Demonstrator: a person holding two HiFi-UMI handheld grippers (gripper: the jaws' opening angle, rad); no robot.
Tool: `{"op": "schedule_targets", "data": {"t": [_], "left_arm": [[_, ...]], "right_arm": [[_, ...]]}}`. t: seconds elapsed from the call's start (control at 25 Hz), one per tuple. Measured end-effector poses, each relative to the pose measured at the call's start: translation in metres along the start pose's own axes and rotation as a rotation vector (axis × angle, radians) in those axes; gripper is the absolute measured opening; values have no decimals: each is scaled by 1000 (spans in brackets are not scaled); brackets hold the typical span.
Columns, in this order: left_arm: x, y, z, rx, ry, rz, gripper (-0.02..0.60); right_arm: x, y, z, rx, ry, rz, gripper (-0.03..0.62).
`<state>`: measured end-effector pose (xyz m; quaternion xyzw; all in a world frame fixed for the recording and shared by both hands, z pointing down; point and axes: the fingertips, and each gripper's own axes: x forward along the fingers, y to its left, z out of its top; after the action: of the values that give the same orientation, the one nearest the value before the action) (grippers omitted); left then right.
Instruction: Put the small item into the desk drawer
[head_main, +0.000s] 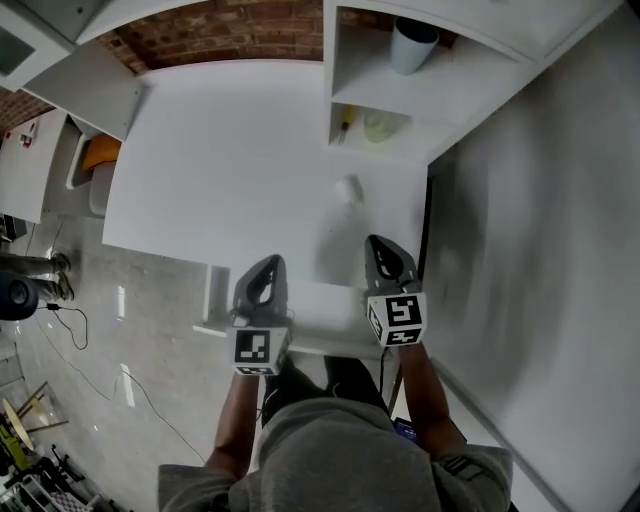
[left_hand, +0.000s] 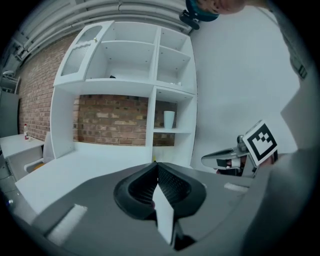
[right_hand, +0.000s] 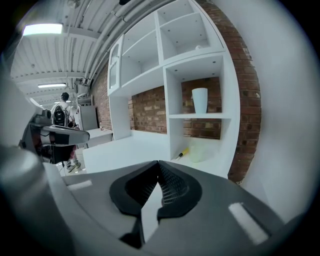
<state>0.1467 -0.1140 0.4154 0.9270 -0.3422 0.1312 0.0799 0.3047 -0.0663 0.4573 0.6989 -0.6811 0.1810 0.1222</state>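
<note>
A small white item (head_main: 348, 188) lies on the white desk (head_main: 230, 170), just in front of the shelf unit. My right gripper (head_main: 378, 242) hovers at the desk's front edge, short of the item, jaws shut and empty (right_hand: 159, 162). My left gripper (head_main: 268, 262) is beside it to the left, also shut on nothing (left_hand: 156, 164). A white panel (head_main: 310, 315) juts out from the desk's front edge under both grippers; it looks like the drawer pulled out, but its inside is hidden. Neither gripper view shows the small item.
The shelf unit (head_main: 350, 60) at the desk's right holds a white cup (head_main: 412, 45), a yellow-handled screwdriver (right_hand: 181, 153) and a translucent container (right_hand: 196, 151). A white wall (head_main: 540, 220) bounds the right. An orange-cushioned chair (head_main: 98, 155) stands left; cables lie on the floor.
</note>
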Motion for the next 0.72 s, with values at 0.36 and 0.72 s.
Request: {"op": "schedule_targets", "data": {"t": [0.36,0.72], "left_arm": [[21,-2,-36,-46,79,26,12],[33,2,-71,-85,127,40,12]], "right_arm": [[36,-19,-33,15,103,33,3],[87,-26,-65,44,178,57,176]]}}
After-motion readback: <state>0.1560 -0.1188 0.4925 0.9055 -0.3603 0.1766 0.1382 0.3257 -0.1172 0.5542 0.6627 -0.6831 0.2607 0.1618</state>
